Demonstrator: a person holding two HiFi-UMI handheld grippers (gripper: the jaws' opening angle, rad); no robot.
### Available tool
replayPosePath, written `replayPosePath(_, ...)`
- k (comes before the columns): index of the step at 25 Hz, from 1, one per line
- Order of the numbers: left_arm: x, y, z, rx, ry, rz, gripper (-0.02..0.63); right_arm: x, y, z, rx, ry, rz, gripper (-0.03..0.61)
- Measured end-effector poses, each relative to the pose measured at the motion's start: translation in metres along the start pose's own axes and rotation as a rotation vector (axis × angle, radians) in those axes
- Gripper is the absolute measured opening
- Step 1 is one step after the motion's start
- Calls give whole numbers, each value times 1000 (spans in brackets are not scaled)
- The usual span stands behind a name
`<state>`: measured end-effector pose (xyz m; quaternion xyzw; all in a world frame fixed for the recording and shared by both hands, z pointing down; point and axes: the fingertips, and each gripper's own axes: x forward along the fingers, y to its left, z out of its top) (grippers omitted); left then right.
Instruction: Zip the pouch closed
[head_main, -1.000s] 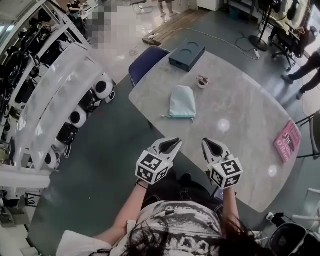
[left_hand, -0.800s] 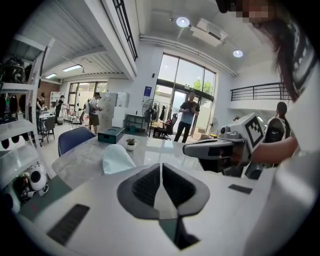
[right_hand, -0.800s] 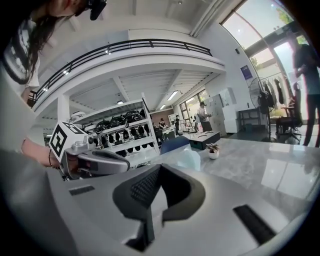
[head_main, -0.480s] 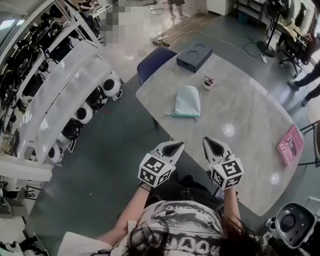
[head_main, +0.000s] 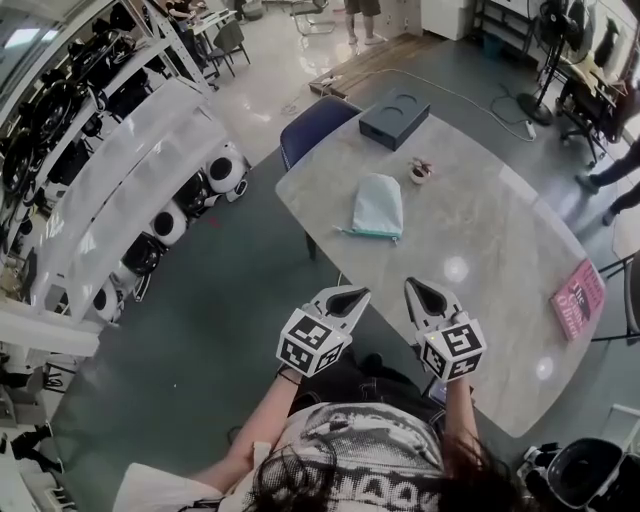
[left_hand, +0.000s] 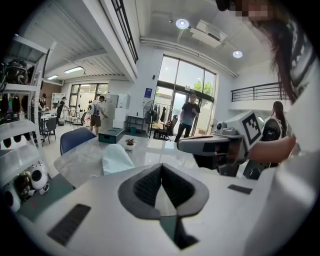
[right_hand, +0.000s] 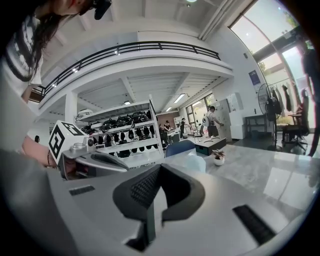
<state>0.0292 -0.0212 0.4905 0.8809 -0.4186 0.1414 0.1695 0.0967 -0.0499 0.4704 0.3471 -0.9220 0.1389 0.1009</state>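
Two things take most of the room: the white shelf rack (head_main: 130, 180) along the left and the grey marbled bench (head_main: 500, 330) beside it, with dark floor between them. A blue chair (head_main: 312, 125) is pushed to the far left corner of the bench. On the bench, a dark box (head_main: 393, 117) is placed at the far end, and a pink book (head_main: 578, 298) lies at the right edge, well apart from the rest.

The pale green pouch (head_main: 379, 205) is laid flat in the far half of the bench, with its zip edge turned toward the person. Whether the zip is closed cannot be told. A small pot (head_main: 420, 172) stands near the pouch, on its far right side. Only bare bench surface is seen between the pouch and the grippers.

The left gripper (head_main: 352, 294) and the right gripper (head_main: 420, 288) are held side by side at the near edge of the bench, well apart from the pouch. The jaws of both are pressed together and nothing is held in them.

Compared with one second ago, the pouch has not been moved on the bench. Both grippers are kept at nearly the same place.
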Motion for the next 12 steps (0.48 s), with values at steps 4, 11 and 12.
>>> replayPosePath(4, -4, 0, -2, -1, 3, 4, 12, 0, 4, -1, -5, 6, 7, -14)
replayPosePath(11, -7, 1, -7, 0, 1, 6, 12, 2, 5, -7, -5, 10, 7, -12)
replayPosePath(12, -7, 1, -7, 1, 0, 5, 12, 2, 4, -7, -5, 10, 6, -12)
